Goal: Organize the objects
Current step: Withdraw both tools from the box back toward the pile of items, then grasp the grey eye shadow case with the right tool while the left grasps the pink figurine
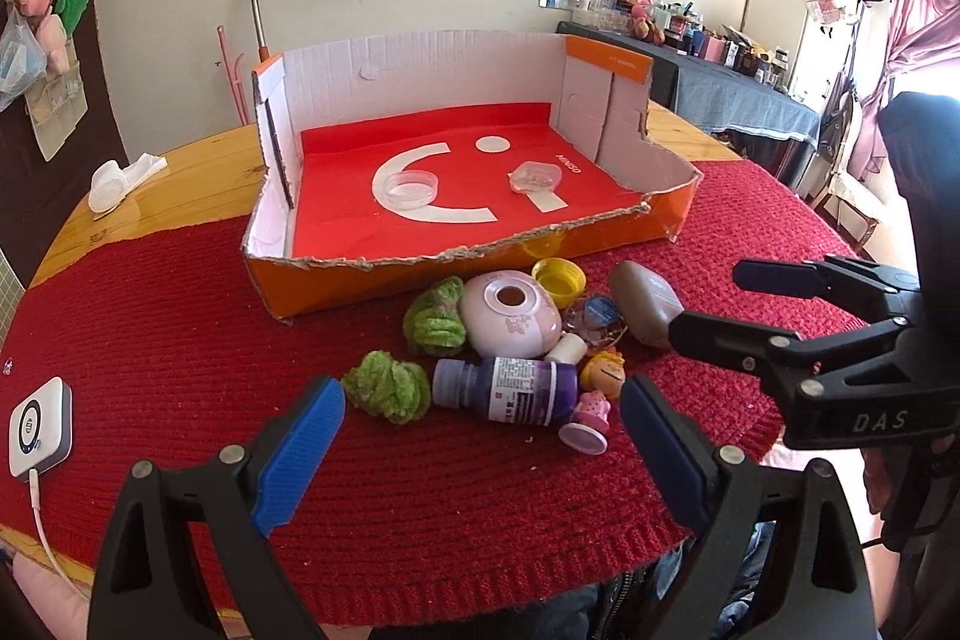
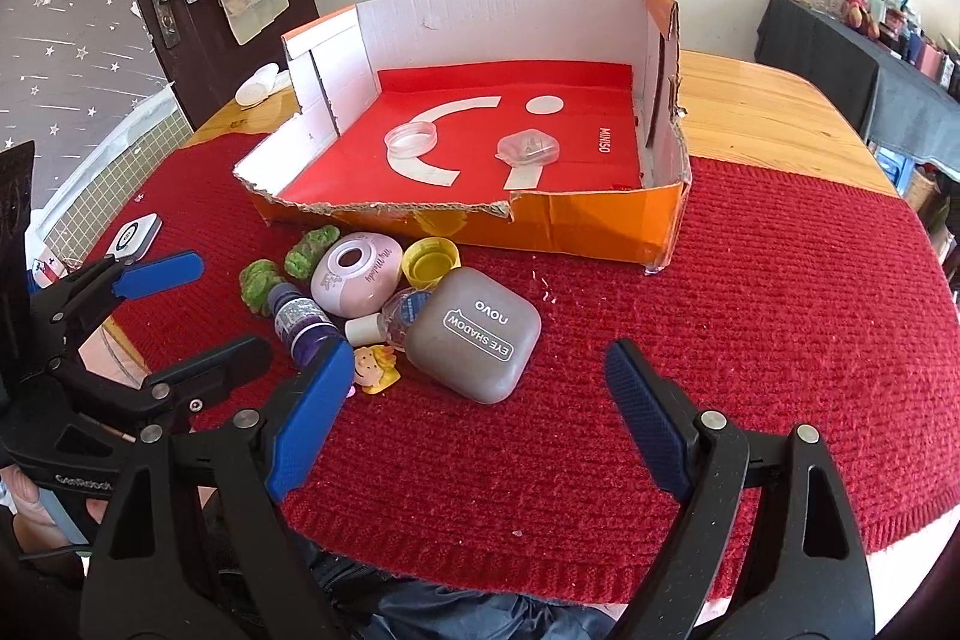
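I have both sets of jaws spread wide and empty – left gripper (image 1: 483, 403) framing the purple bottle (image 1: 510, 388), right gripper (image 2: 480, 370) behind the eye-shadow case (image 2: 477, 334) – box (image 2: 576, 220) beyond awaits them.

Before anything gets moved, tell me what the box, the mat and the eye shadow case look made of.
Box: corrugated cardboard, matte, with ragged torn edges.
Mat: red knitted or woven yarn, ribbed rows visible.
Eye shadow case: probably hard plastic, smooth grey-brown satin surface with printed lettering.
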